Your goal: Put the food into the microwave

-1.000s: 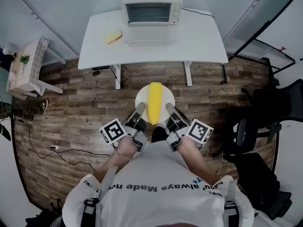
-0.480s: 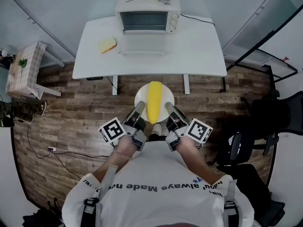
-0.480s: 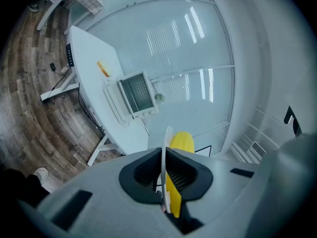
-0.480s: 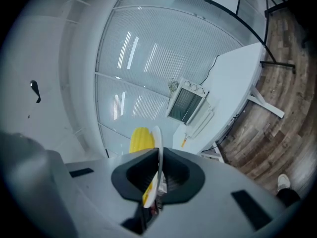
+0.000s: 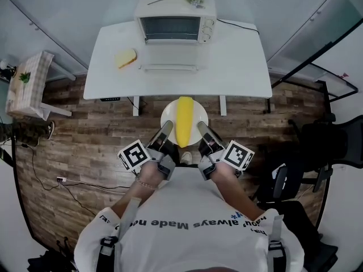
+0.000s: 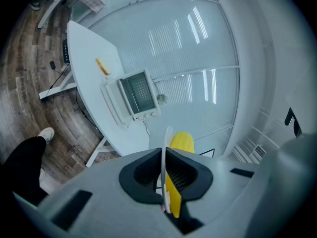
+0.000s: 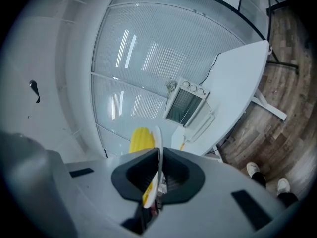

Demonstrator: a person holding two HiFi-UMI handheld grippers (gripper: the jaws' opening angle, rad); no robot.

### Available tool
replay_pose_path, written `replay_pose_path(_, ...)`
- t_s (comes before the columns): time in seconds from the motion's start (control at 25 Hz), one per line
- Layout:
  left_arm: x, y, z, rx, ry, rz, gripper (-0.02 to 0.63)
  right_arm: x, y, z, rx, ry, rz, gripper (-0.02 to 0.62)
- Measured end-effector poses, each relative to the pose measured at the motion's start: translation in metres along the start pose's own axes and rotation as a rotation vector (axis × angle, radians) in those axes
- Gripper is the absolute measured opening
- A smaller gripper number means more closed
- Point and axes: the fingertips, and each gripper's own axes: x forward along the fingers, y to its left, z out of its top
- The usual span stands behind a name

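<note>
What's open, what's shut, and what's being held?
White microwave door: open, folded down flat.
Left gripper: jaws shut on the white round plate, at its rim.
Right gripper: jaws shut on the plate's opposite rim.
Yellow corn cob: lying on the plate.

White lettered T-shirt [image 5: 187, 208], dark shoulder straps [image 5: 106, 247]

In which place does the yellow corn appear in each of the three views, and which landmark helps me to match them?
Head view: the corn at the centre, lying on the white plate.
Left gripper view: lower centre, just right of the plate's edge.
Right gripper view: lower centre, just left of the plate's edge.
Shared landmark: the microwave on the white table.
</note>
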Motion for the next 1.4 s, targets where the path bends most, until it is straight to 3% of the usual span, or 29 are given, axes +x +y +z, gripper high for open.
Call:
replay_pose_path(0.2, 0.027, -0.002, 0.020, -0.016, 0.002, -0.038, 0.025, 0.023, -0.008, 0.019, 0.002, -0.007, -0.020, 0.023)
replay_pose_path(0.4, 0.048, 0.013, 0.053, 0.004, 0.011, 0.009, 0.025, 0.059, -0.012, 0.038, -0.004, -0.006, -0.031, 0.023)
replay_pose_path(0.52, 0.067, 0.007, 0.074, -0.020, 0.005, -0.050, 0.025, 0.083, -0.011, 0.049, -0.006, -0.011, -0.027, 0.023)
replay_pose_path(0.72, 0.095, 0.033, 0.131, -0.001, 0.025, 0.035, 0.025, 0.147, -0.012, 0.073, -0.004, -0.008, -0.025, 0.023)
replay_pose_path(0.8, 0.110, 0.038, 0.157, -0.008, 0.026, 0.034, 0.025, 0.177, -0.012, 0.083, -0.004, -0.007, -0.021, 0.023)
replay_pose_path(1.08, 0.129, 0.036, 0.193, -0.011, 0.021, -0.007, 0.025, 0.212, -0.013, 0.095, -0.005, -0.015, -0.039, 0.023)
replay_pose_path(1.2, 0.145, 0.049, 0.226, -0.004, 0.033, 0.020, 0.025, 0.249, -0.012, 0.107, -0.007, -0.017, -0.036, 0.023)
replay_pose_path(1.32, 0.164, 0.043, 0.247, -0.032, 0.032, -0.033, 0.025, 0.272, -0.013, 0.117, 0.002, -0.026, -0.048, 0.023)
replay_pose_path(1.4, 0.173, 0.048, 0.260, -0.024, 0.042, -0.015, 0.025, 0.284, -0.018, 0.125, 0.004, -0.030, -0.072, 0.023)
